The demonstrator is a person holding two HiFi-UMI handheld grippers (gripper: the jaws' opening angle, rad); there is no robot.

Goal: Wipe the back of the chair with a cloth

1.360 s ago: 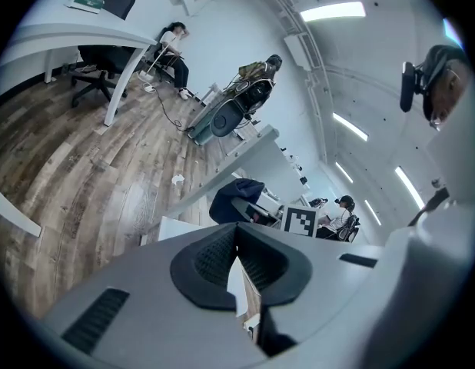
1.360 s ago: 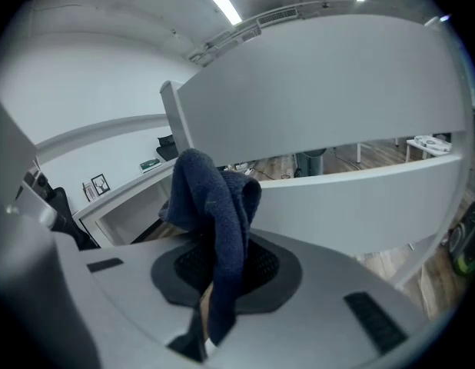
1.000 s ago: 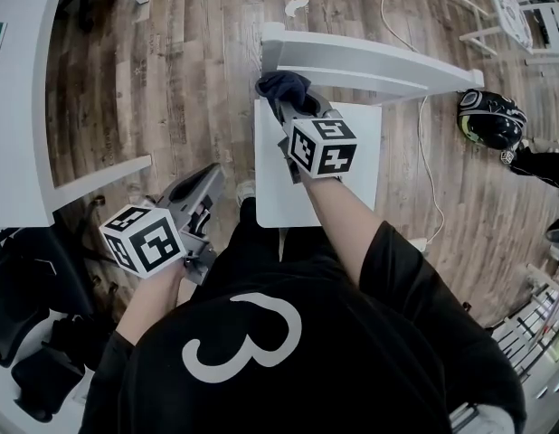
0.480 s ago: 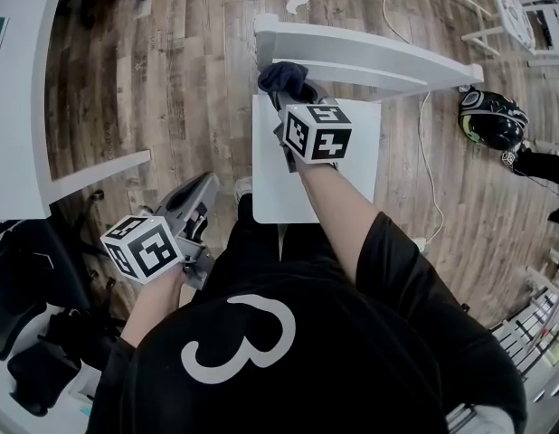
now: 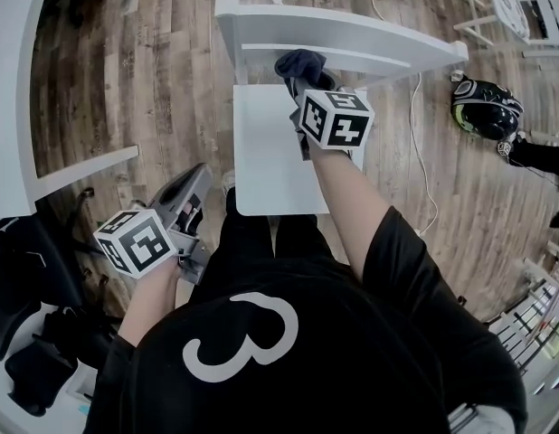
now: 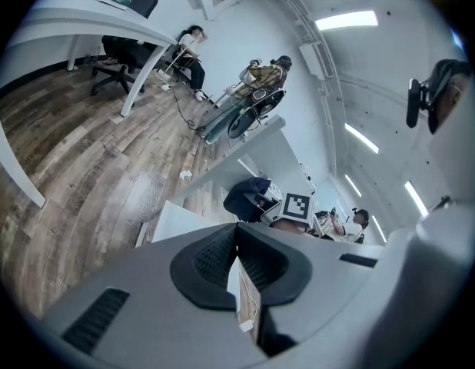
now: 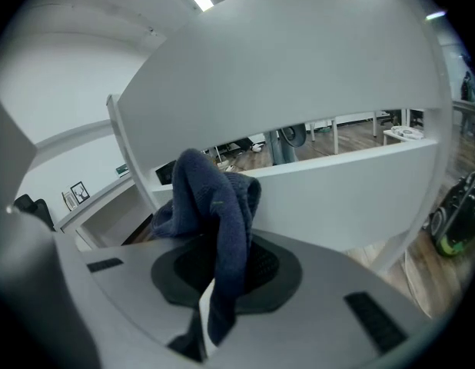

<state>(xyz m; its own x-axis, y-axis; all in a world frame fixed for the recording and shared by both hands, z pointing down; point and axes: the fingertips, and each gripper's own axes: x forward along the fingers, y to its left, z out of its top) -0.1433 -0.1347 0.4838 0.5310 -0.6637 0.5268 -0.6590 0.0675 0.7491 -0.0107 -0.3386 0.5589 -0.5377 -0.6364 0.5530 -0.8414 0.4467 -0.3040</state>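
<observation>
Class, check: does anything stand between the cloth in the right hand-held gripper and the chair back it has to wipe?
Nothing visible does. The right hand-held gripper is shut on the dark blue cloth, which sits right at the white chair back. No object lies between them. Whether they touch cannot be confirmed.

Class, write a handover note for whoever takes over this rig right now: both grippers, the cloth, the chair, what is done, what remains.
Right gripper: shut on the dark blue cloth, up against the chair back, left of its middle.
Left gripper: shut, empty, held low beside the seat.
Done: cloth gripped and at the back; how much is wiped cannot be told.
Left: probably wipe along the rest of the back.
</observation>
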